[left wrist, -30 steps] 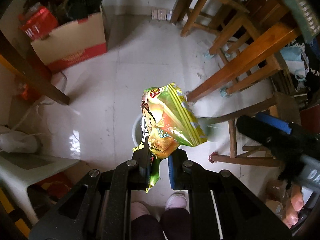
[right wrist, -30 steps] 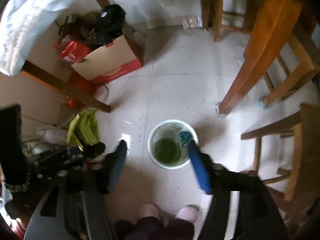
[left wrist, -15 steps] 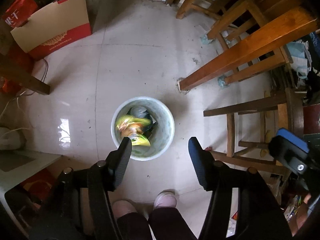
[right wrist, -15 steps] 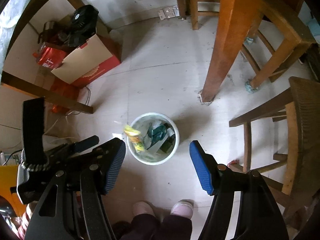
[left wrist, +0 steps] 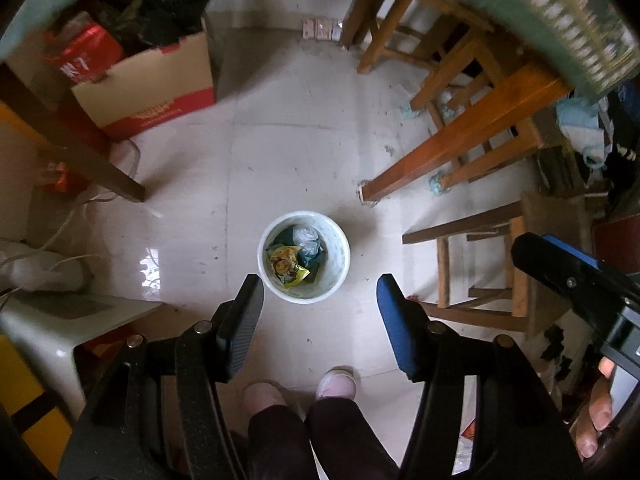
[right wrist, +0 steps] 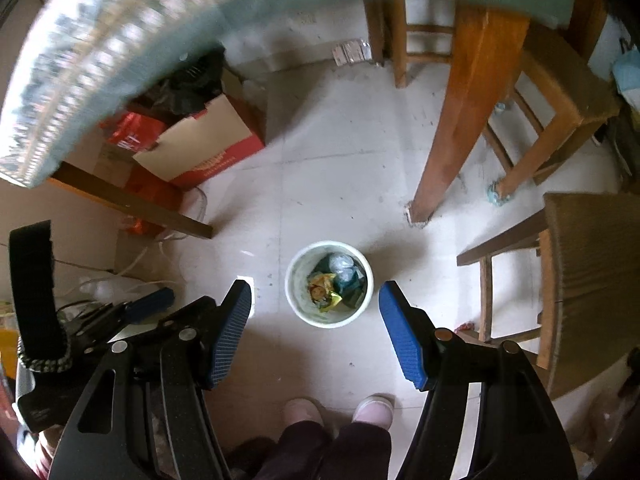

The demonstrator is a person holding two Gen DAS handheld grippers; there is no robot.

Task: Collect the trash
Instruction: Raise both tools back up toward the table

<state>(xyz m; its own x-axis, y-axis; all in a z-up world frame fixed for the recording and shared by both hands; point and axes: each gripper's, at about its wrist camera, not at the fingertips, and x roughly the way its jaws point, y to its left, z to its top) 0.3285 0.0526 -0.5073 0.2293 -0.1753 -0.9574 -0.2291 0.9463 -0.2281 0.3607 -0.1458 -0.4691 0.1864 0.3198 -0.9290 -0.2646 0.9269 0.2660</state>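
Observation:
A round white trash bin point(left wrist: 340, 276) stands on the tiled floor, also in the right wrist view point(right wrist: 298, 308). A yellow-green snack wrapper point(left wrist: 287, 267) lies inside it on clear plastic and dark trash, and shows in the right wrist view point(right wrist: 322, 290) too. My left gripper point(left wrist: 320, 300) is open and empty, high above the bin. My right gripper point(right wrist: 315, 306) is open and empty, also above the bin. The right gripper's body point(left wrist: 576, 284) shows at the right of the left wrist view.
Wooden table legs point(left wrist: 452, 148) and chairs point(left wrist: 516, 276) stand to the right. A cardboard box point(left wrist: 160, 84) full of things sits at the back left. A table edge with a patterned cloth point(right wrist: 100, 40) is overhead. The person's feet point(left wrist: 304, 392) are below.
My left gripper opened and let go of the snack wrapper, which fell into the bin. Both grippers have since risen away from the bin toward the table edge.

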